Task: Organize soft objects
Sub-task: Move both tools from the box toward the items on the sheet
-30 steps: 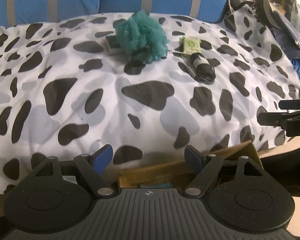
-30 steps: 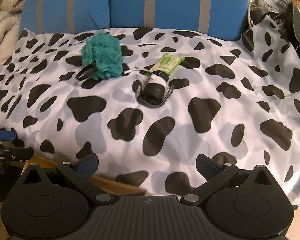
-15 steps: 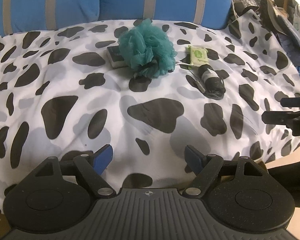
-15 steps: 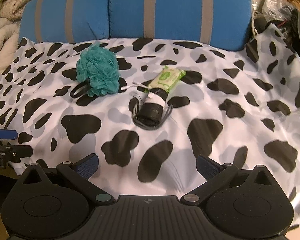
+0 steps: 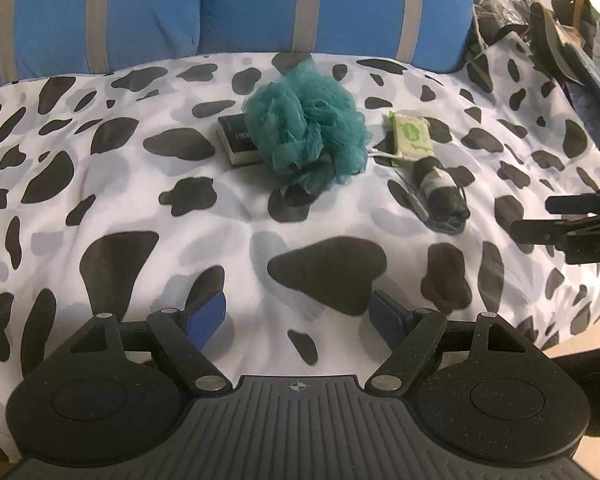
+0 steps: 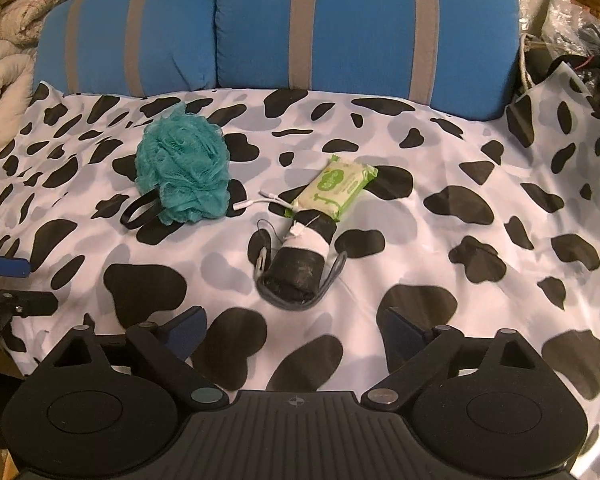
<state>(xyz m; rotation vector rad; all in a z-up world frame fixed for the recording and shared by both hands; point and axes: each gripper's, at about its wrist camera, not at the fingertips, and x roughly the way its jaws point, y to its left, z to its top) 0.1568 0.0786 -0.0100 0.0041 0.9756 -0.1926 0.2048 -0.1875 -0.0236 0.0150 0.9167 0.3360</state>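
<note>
At the centre of the cow-print sheet lies the cluster to be sorted: a teal mesh bath pouf in the upper left of the right wrist view, and right of it a green-and-cream wipes packet resting partly against a black rolled bundle banded in white, with a thin white cable between pouf and packet. From the left wrist view a dark boxed item shows, tucked against the pouf's left side.

Judging by the layout, the approach step is in hand: nothing has been lifted. The right gripper sits at the bottom of its frame, jaws wide but just narrowed a little, nothing between them; the rolled bundle is straight ahead, just beyond the tips. The left gripper stands moderately open and empty over bare sheet, the pouf well ahead of it.

Next the right gripper likely needs to advance until the bundle sits between its pads, then close without snagging the loose strap around it. The pouf will squash, so the left needs a deep bite.

Behind, two blue cushions with grey stripes line the top. The packet bears a round green logo and the box a pale label; neither is readable.
</note>
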